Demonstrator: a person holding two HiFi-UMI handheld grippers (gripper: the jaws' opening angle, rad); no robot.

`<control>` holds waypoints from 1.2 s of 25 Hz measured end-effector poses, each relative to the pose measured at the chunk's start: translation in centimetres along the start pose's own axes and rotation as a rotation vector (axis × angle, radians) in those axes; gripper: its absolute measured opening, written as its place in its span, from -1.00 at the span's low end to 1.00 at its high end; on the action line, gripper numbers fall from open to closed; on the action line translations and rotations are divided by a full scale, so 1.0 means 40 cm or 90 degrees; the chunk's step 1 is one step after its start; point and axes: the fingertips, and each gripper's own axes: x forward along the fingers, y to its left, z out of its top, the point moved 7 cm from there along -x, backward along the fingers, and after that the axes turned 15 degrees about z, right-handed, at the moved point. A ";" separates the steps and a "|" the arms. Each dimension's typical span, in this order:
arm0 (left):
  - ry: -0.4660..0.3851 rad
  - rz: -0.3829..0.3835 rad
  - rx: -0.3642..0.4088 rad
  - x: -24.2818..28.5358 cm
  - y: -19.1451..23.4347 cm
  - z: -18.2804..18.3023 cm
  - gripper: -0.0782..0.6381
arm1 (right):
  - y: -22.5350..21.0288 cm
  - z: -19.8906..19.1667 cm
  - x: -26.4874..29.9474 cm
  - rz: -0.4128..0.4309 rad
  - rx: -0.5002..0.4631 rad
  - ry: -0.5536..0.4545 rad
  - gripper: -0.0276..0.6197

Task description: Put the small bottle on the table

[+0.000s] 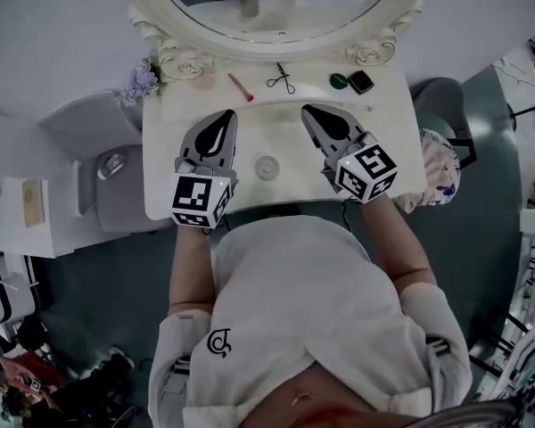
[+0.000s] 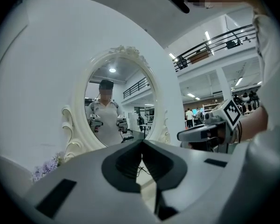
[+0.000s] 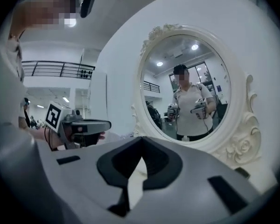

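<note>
From your head view, the small bottle (image 1: 267, 166) shows only as a small, pale round top with a ring inside it, nearly the same off-white as the table (image 1: 388, 114) it rests on. It sits towards the near edge, between your two grippers and touching neither. Nothing of its side or height can be read from that steep angle.

Your left gripper (image 1: 225, 119) lies just to the bottle's left with its jaws clenched together on nothing. Your right gripper (image 1: 312, 114) lies just to its right, jaws likewise pressed tight and empty.

Farther back, near the mirror (image 1: 276, 47), a red stick (image 1: 241, 86), a scissor-like tool (image 1: 282, 79), a dark green thing (image 1: 339, 81) and a black case (image 1: 361, 81) lie in a loose row. Purple flowers (image 1: 141, 83) sit at the table's back left corner.

Only the head view shows the bottle and these small items. Each gripper's own body covers the tabletop in its view. The left gripper view instead shows its closed tips (image 2: 142, 141) meeting in a line, the right gripper (image 2: 179, 135) off to the side, and the mirror's carved frame (image 2: 123, 50) with a person (image 2: 105, 113) reflected holding both grippers. The right gripper view gives the matching picture: its tips (image 3: 141, 139) shut and the left gripper (image 3: 107, 124) beside it.
</note>
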 end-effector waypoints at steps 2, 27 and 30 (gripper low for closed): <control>-0.002 0.003 0.000 0.004 0.005 0.004 -0.74 | -0.005 0.001 0.004 -0.013 -0.027 0.011 -0.90; -0.007 0.064 0.022 -0.038 -0.036 0.037 -0.74 | 0.012 0.018 -0.032 -0.045 -0.083 -0.026 -0.90; 0.000 0.070 0.025 -0.042 -0.044 0.031 -0.74 | 0.014 0.016 -0.040 -0.049 -0.079 -0.027 -0.91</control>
